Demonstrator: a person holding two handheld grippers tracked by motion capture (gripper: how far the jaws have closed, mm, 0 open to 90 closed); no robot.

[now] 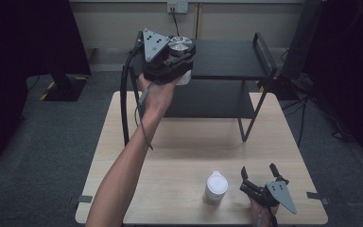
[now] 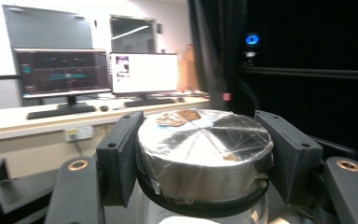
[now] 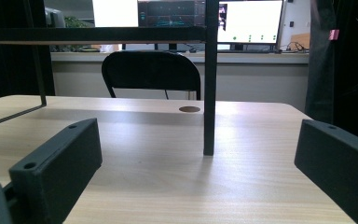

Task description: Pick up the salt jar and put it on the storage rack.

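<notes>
Left gripper (image 1: pixel 179 52) clamped on silver-lidded jar (image 2: pixel 204 149), raised at shelf's (image 1: pixel 227 59) left end. Right gripper (image 1: pixel 260 174) spread wide, near table's (image 1: pixel 179 142) front right corner, beside white bottle (image 1: pixel 216 187).

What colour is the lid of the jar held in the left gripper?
Shiny silver metal, wrapped in clear film; the lid shows best in the left gripper view.

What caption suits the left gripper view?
Hand-held gripper clamps a jar's silver lid, monitors glowing behind.

dim room with dark edges; monitors (image 2: pixel 143 72) glow overexposed; soft glare streaks the worktop (image 3: pixel 242 140); the left gripper view is blurred.
</notes>
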